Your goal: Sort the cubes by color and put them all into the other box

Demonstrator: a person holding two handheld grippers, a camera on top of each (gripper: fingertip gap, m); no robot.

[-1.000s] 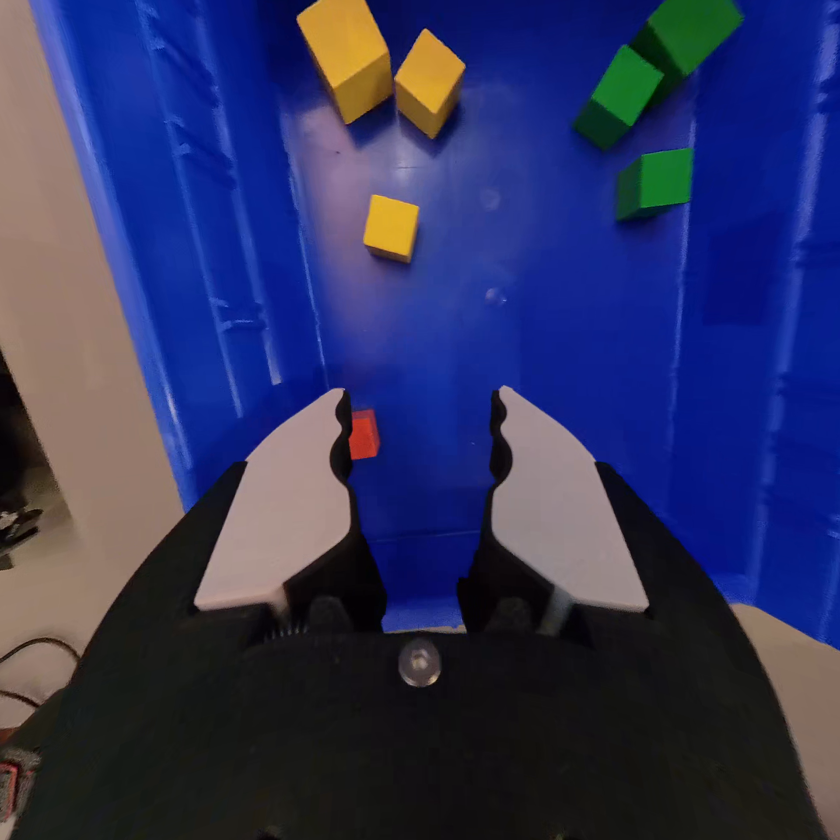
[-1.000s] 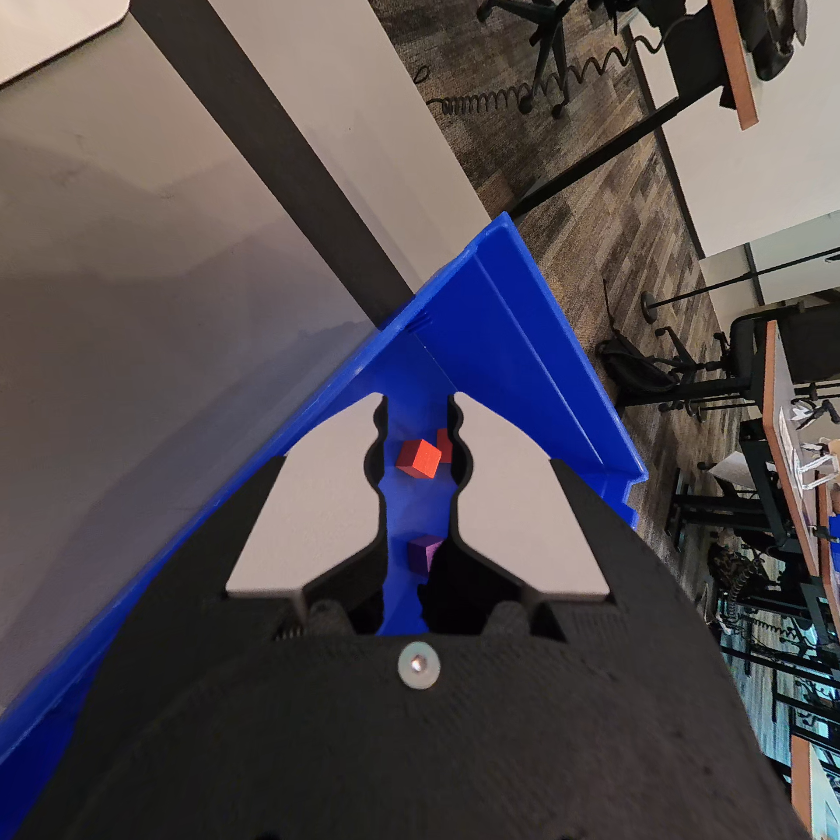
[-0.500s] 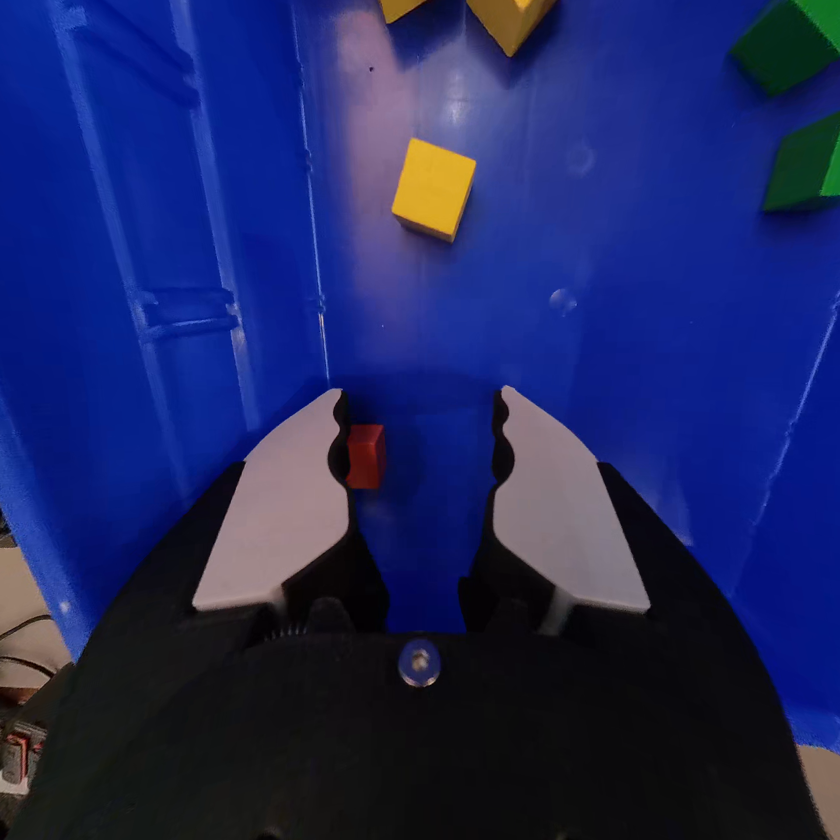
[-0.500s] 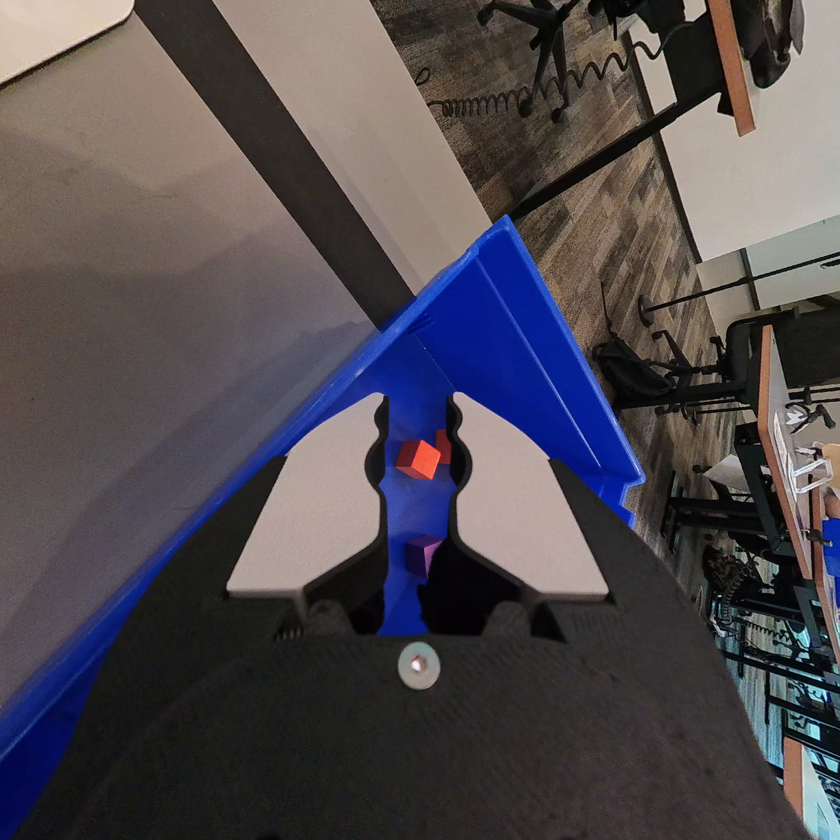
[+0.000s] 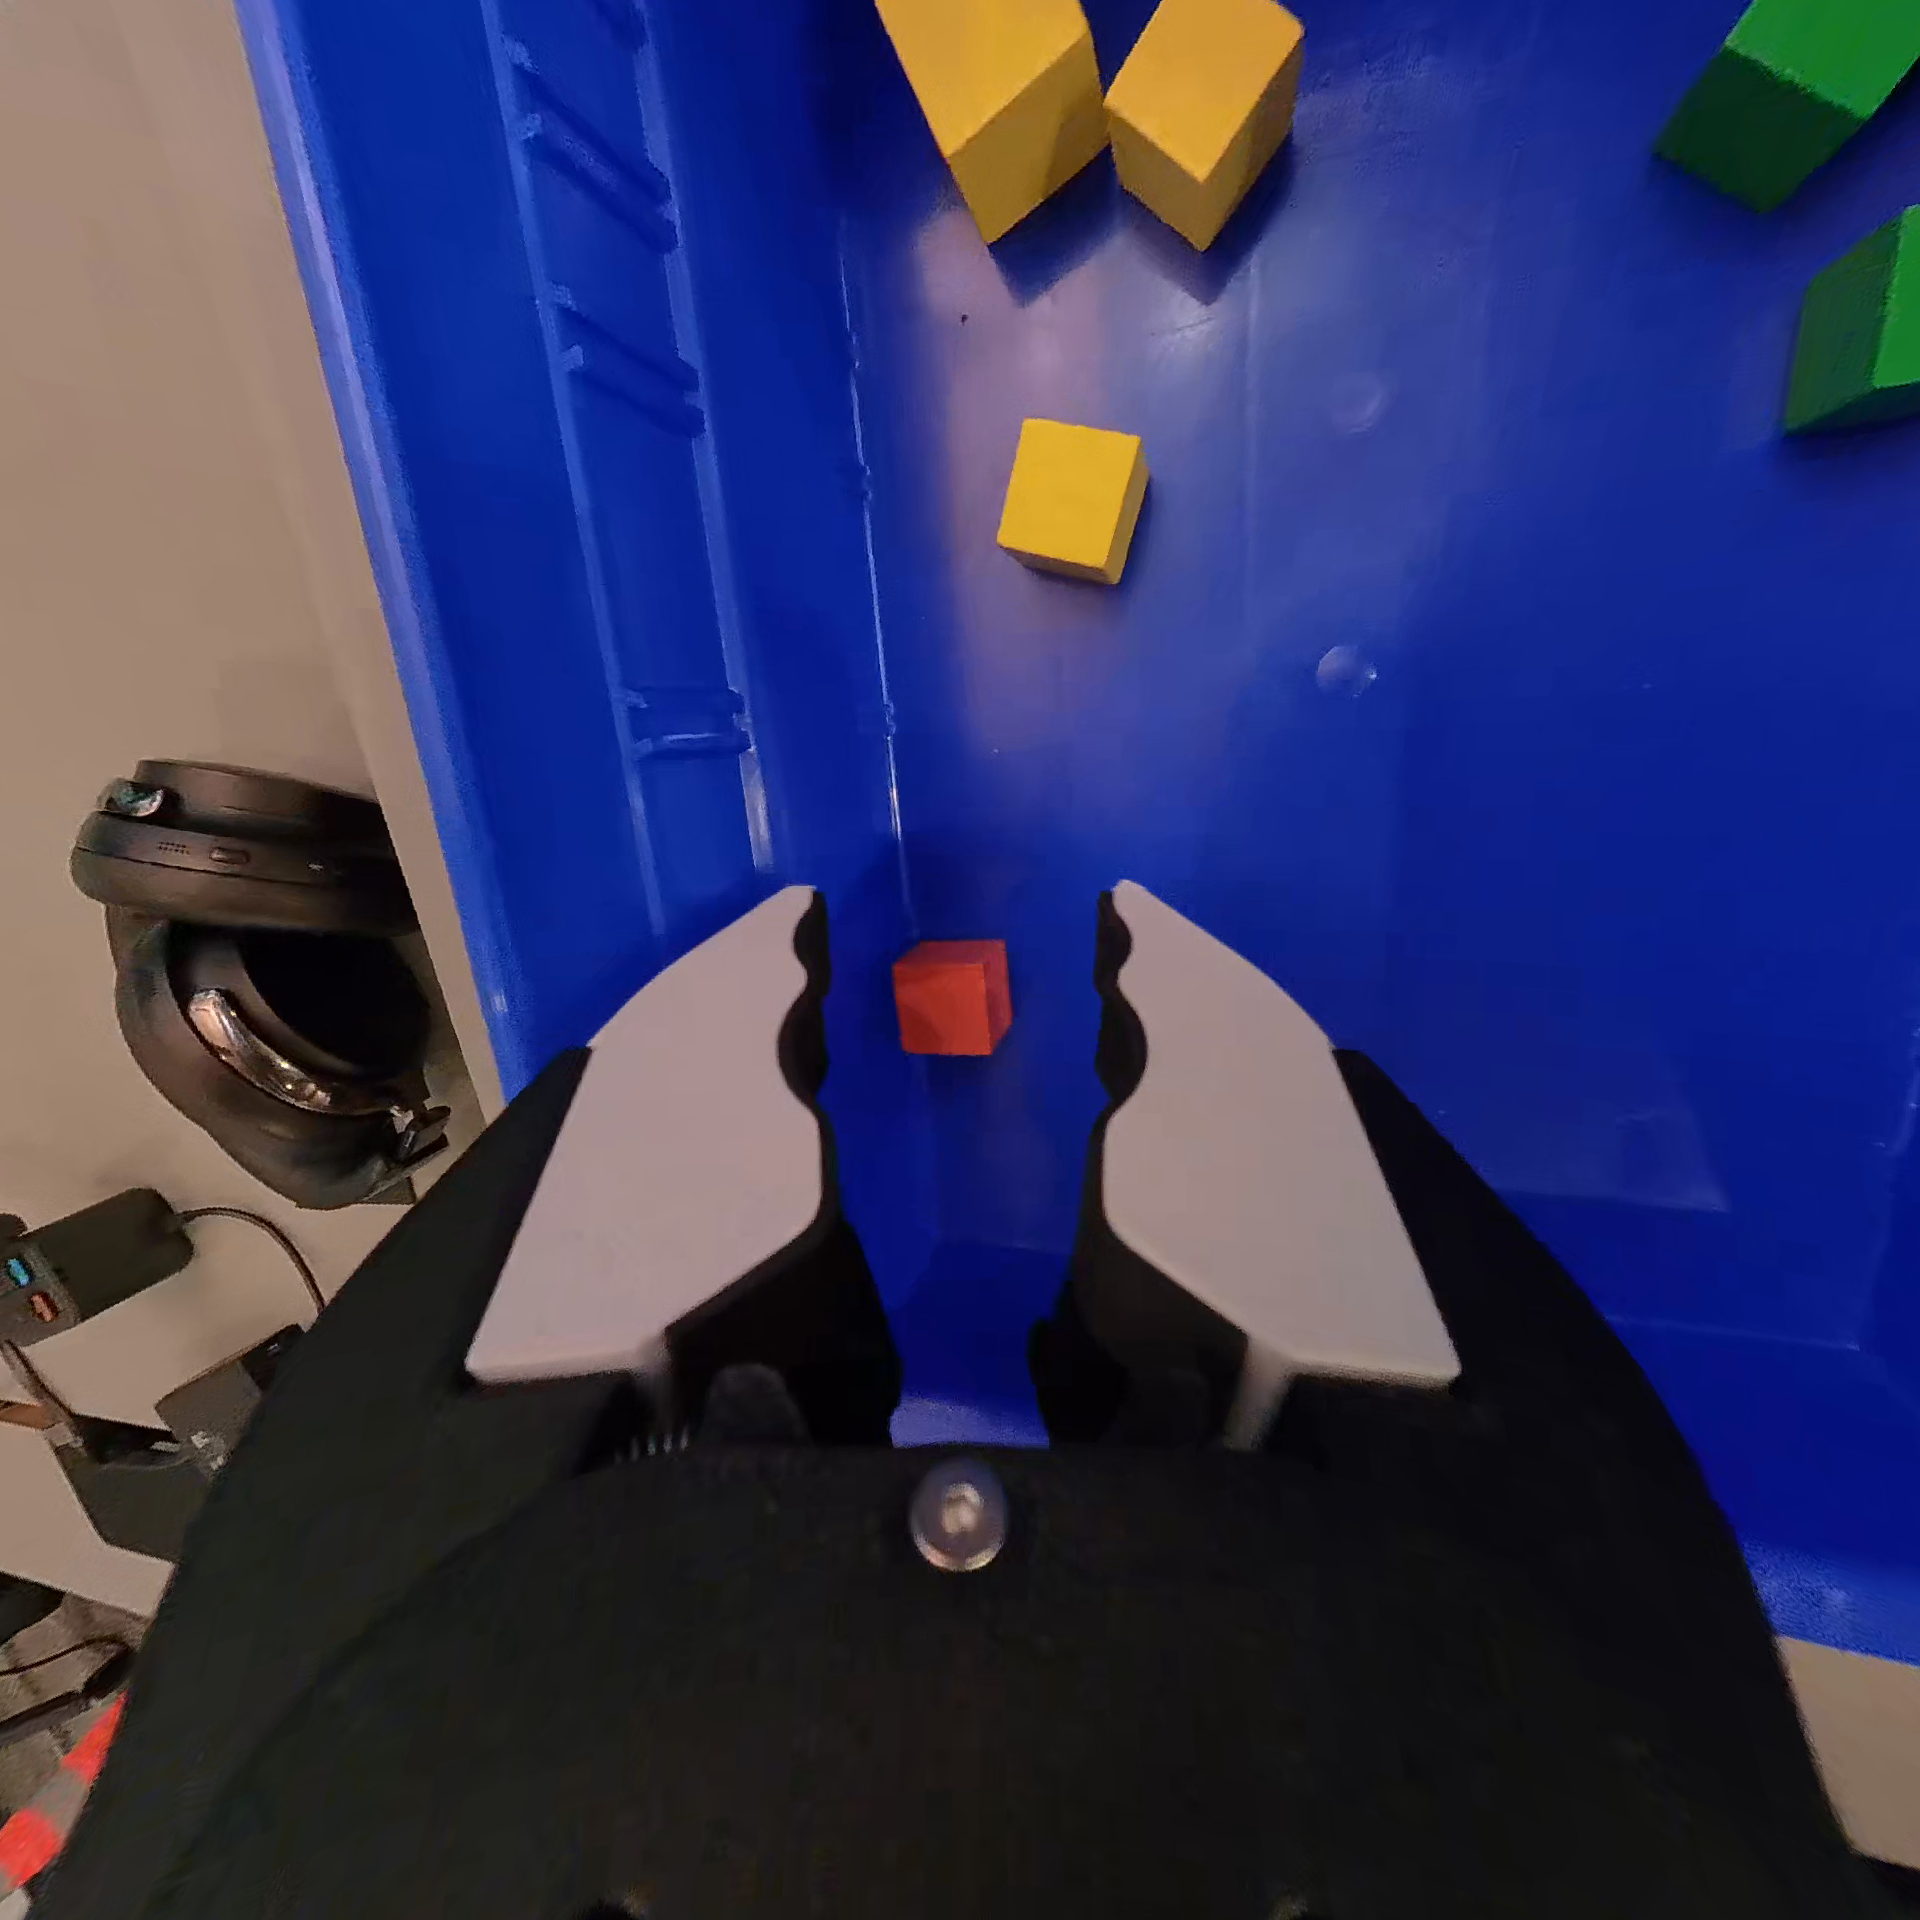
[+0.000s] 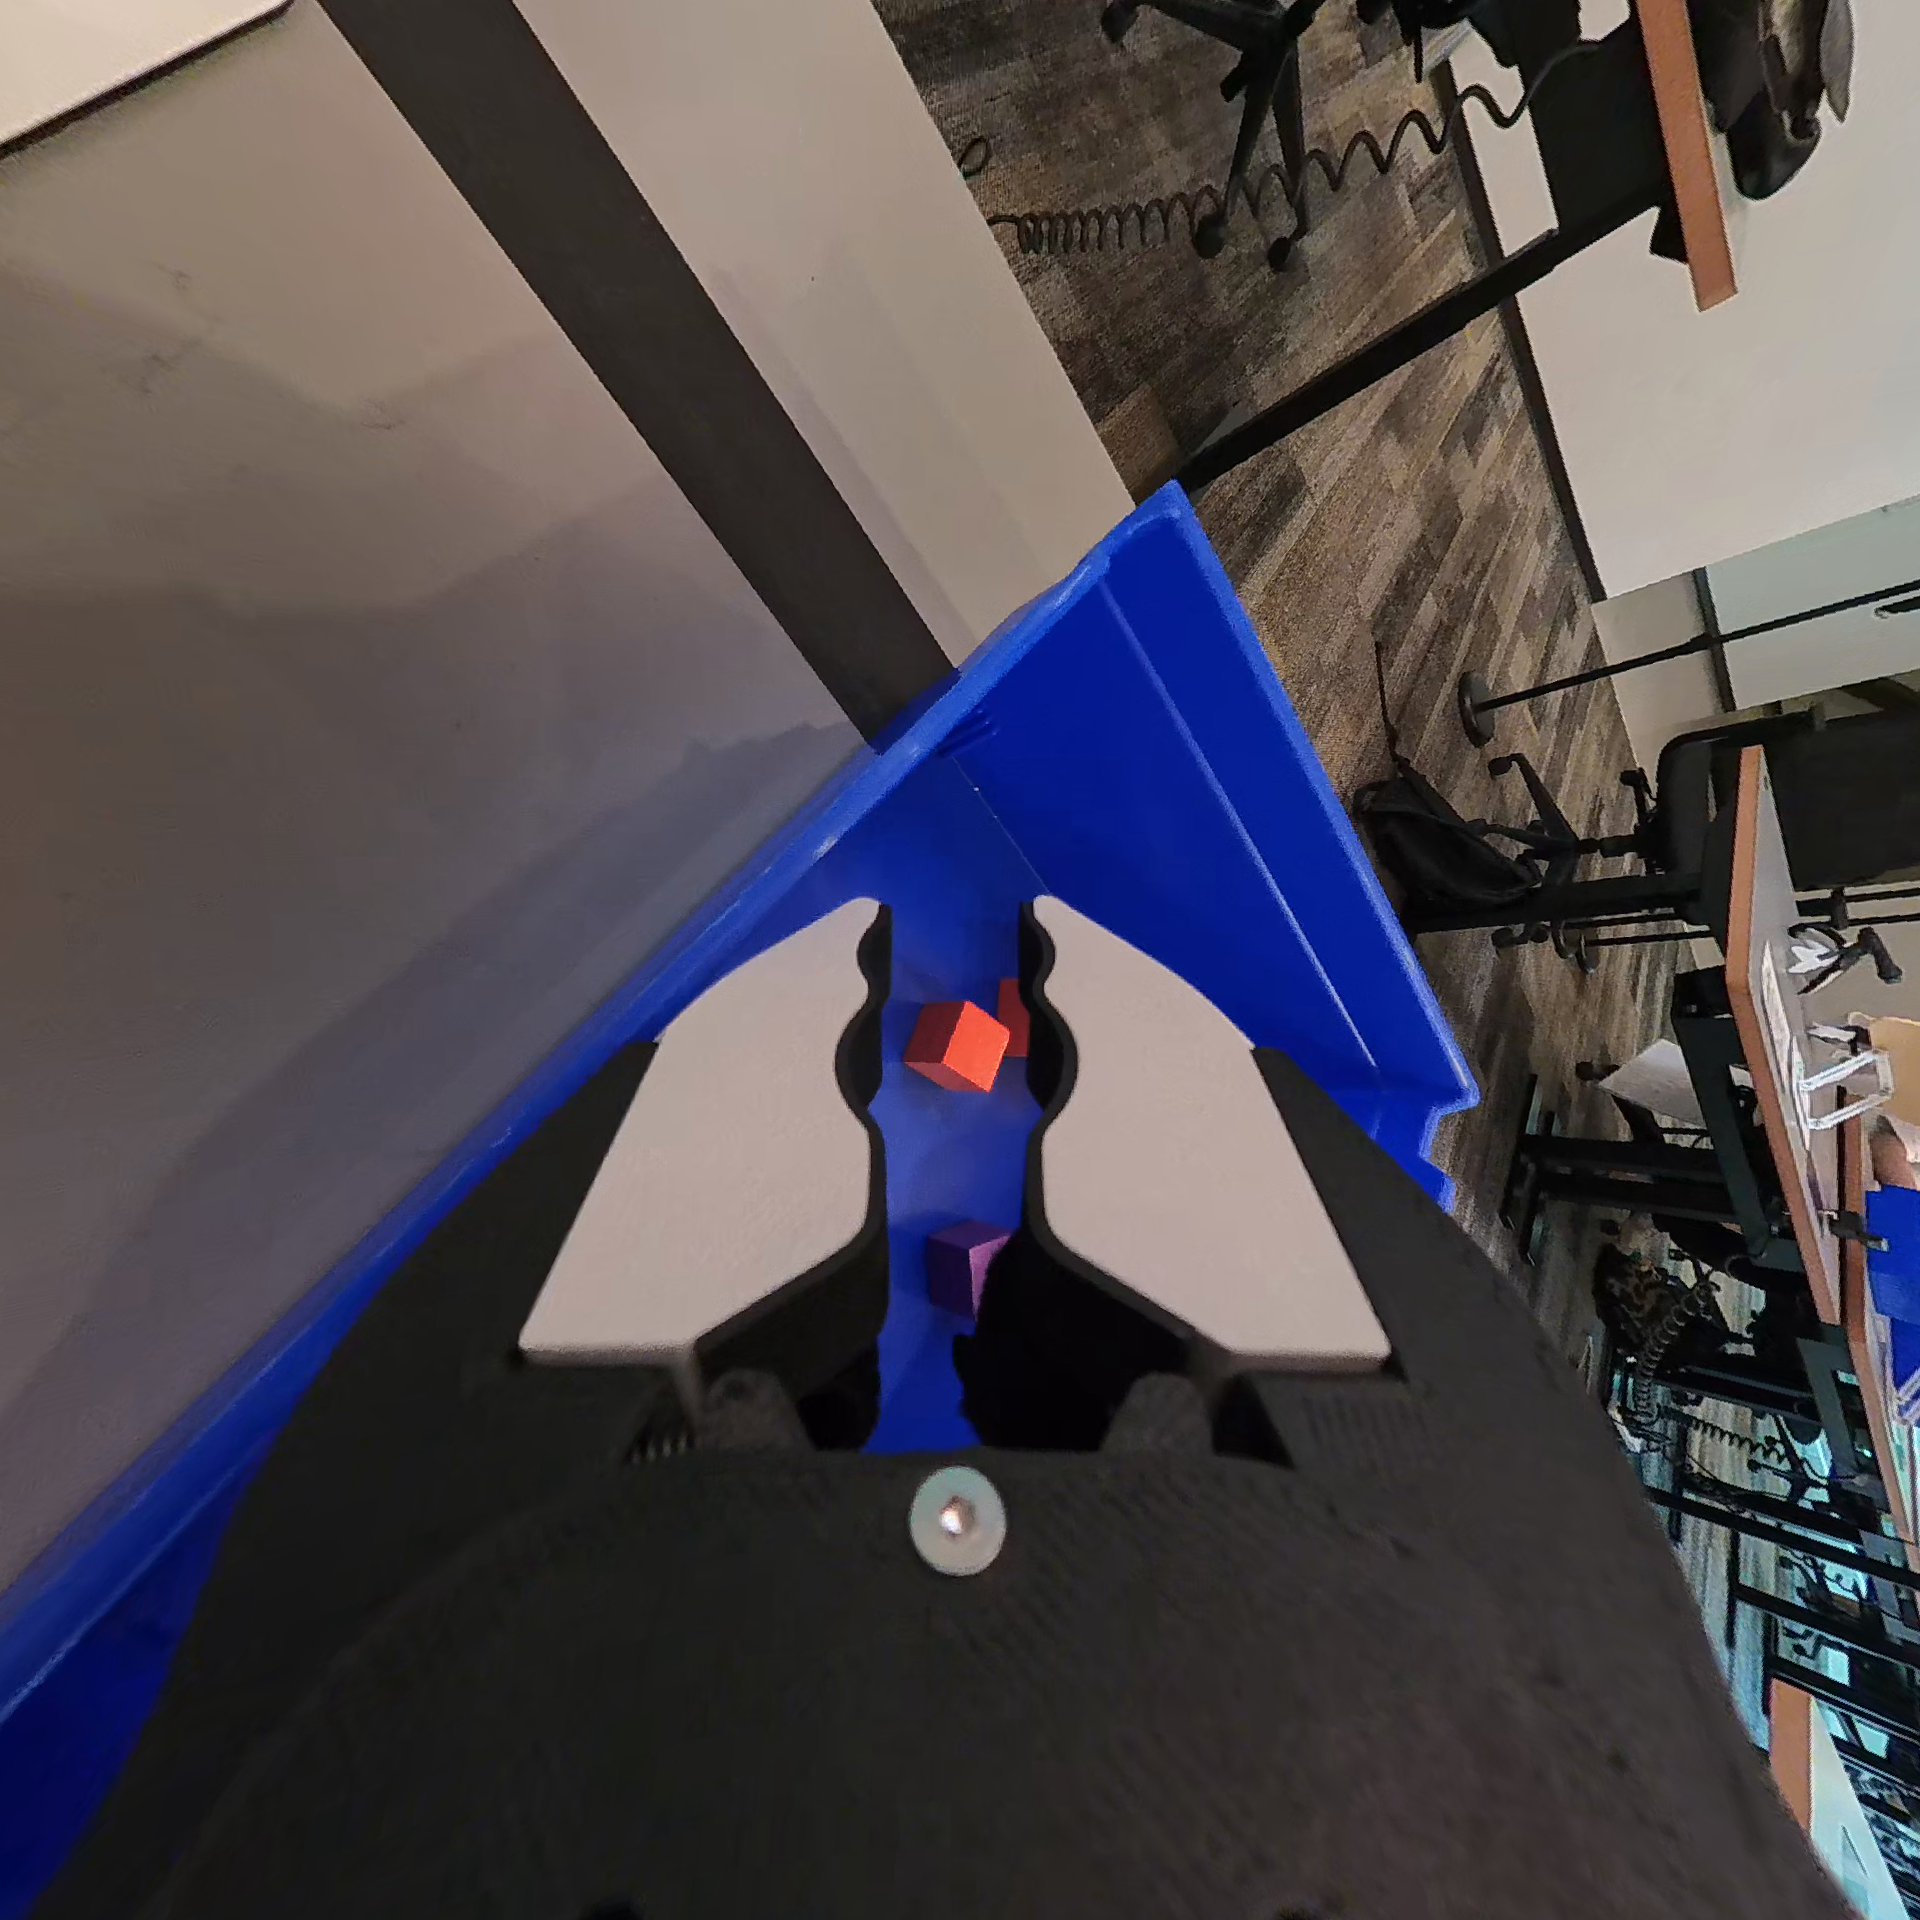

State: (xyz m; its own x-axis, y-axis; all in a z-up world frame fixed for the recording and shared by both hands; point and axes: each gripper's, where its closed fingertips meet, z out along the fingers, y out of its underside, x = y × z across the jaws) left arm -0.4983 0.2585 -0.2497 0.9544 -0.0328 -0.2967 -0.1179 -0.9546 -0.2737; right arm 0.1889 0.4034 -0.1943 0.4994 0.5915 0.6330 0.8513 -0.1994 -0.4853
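Note:
In the left wrist view my left gripper (image 5: 961,925) is open over the near left corner of a blue bin (image 5: 1455,831). A small red cube (image 5: 951,997) lies on the bin floor between the fingers, with a gap on each side. Farther in lie three yellow cubes (image 5: 1072,499) and two green cubes (image 5: 1860,332). In the right wrist view my right gripper (image 6: 954,925) is open with a narrow gap and holds nothing, above another blue bin (image 6: 1195,790). Below it lie a red cube (image 6: 958,1044), a second red cube (image 6: 1013,1013) and a purple cube (image 6: 961,1262).
Black headphones (image 5: 249,977) and cables lie on the table left of the left bin. The right bin stands near the edge of a grey table (image 6: 312,623); beyond it are carpet, office chairs (image 6: 1247,125) and desks.
The left gripper has pulled back from the bin floor and its jaws have narrowed a little. The red cube, earlier beside the left finger, now lies free between the fingers. The right gripper has not moved.

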